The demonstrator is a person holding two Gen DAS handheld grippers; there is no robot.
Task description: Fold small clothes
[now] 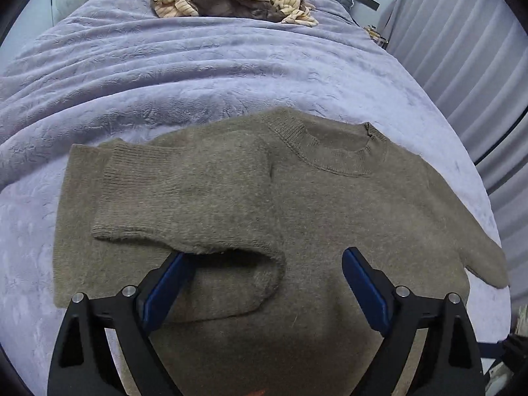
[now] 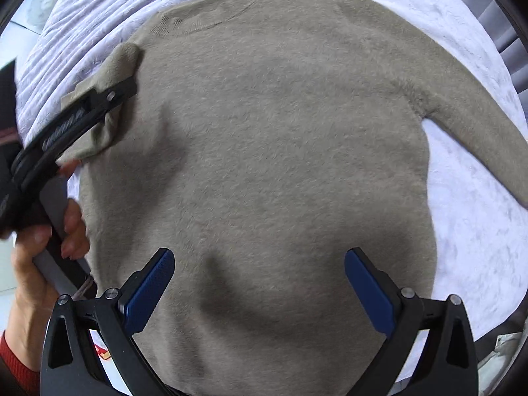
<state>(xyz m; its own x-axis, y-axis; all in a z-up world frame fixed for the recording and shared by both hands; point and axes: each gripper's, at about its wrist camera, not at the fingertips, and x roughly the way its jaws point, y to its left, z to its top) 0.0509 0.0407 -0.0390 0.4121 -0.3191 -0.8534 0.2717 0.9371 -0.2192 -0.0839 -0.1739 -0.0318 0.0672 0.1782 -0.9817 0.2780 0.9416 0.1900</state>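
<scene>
Purple bedspread point(image 1: 198, 76) carries our sweater point(image 1: 330, 217), one sleeve point(image 1: 184, 198) folded over its chest. Its other sleeve point(image 2: 478, 122) and body remain unfolded; our left claw point(image 1: 264, 260) and right claw point(image 2: 260, 260) gape wide, empty.

Even soft daylight, faint shadows on the sweater point(image 2: 264, 151), heavy fisheye bending and dark corners.

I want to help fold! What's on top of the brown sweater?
On the brown sweater, one sleeve lies folded across its chest. The other sleeve still lies out on the purple blanket. The folded sleeve hides the knit beneath it.
</scene>
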